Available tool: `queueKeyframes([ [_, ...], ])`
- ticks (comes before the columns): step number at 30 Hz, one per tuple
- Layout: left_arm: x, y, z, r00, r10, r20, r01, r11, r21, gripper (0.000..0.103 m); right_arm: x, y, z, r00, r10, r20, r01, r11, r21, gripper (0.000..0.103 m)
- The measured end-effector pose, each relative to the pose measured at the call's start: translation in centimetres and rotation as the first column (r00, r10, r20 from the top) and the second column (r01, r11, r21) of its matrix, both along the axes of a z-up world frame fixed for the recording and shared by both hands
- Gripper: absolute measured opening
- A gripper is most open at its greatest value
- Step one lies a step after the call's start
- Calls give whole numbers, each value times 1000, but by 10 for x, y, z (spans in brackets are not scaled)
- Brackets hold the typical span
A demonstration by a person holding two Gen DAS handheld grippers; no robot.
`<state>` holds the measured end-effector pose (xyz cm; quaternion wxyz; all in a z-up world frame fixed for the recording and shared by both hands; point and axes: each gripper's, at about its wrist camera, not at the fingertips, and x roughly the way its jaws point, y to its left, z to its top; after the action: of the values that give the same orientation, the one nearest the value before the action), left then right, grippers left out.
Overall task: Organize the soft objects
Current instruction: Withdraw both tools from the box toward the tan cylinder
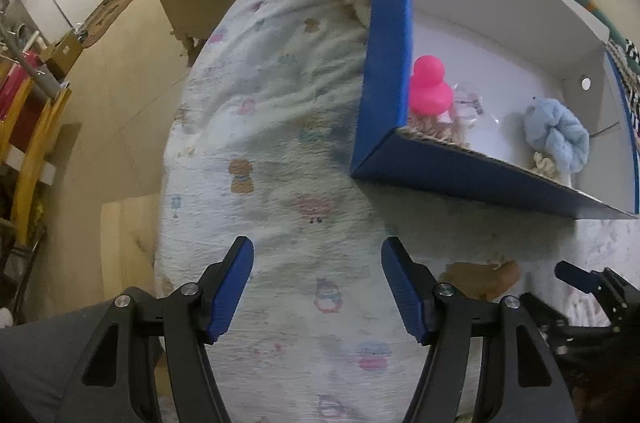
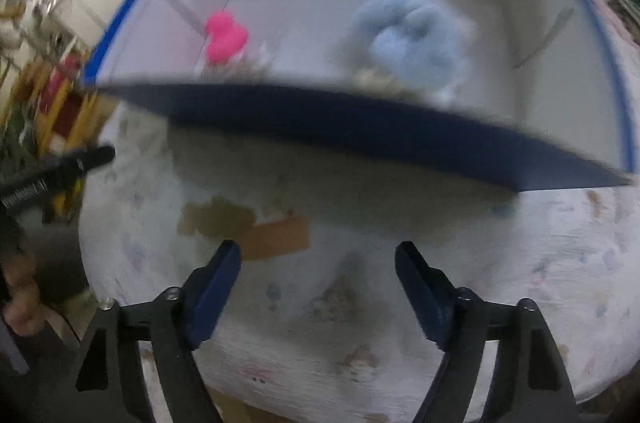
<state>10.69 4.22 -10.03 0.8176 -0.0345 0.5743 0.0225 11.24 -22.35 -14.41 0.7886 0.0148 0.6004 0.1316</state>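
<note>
On the bed, at twelve o'clock, the box [image 1: 400, 23] keeps the duck [image 1: 430, 87] and scrunchie [image 1: 558, 133] together. Both claws, left [image 1: 317, 289] and right [image 2: 318, 289], hang apart, empty, ready to grab.

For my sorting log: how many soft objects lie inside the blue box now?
4 that I can see: a pink duck, a blue scrunchie, and two rope pieces behind the box's near wall. More may be hidden.
</note>
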Motion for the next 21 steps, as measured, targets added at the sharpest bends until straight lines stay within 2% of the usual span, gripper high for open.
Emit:
queueKeyframes([
  [3, 0, 3, -1, 1000, 10, -5, -10, 1000, -20, 64, 3, 17, -12, 999, 53, -1, -53, 996, -68, 78],
  [5, 1, 4, 0, 1000, 12, -5, -13, 1000, -27, 64, 6, 24, -19, 997, 77, -13, -78, 993, -84, 55],
  [7, 1, 3, 0, 1000, 10, -6, -10, 999, -33, 64, 8, 29, -27, 995, 90, -39, -93, 993, -74, 47],
  [9, 2, 1, 0, 1000, 5, -11, -5, 999, -34, 64, 8, 32, -32, 993, 109, -53, -112, 991, -66, 45],
  [10, 2, -1, -1, 1000, 2, -17, -3, 999, -35, 64, 7, 34, -33, 992, 116, -53, -120, 990, -68, 36],
  [12, 3, -5, -2, 1000, -2, -26, 1, 999, -46, 64, 6, 33, -29, 992, 122, -43, -124, 991, -49, 24],
  [13, 3, -9, -4, 999, -5, -35, 3, 998, -58, 64, 5, 32, -27, 992, 119, -27, -121, 991, -52, 5],
  [21, 7, -48, -20, 994, -76, -81, 69, 994, -79, 63, -10, 4, 3, 998, 49, 39, -50, 998, 43, 5],
])
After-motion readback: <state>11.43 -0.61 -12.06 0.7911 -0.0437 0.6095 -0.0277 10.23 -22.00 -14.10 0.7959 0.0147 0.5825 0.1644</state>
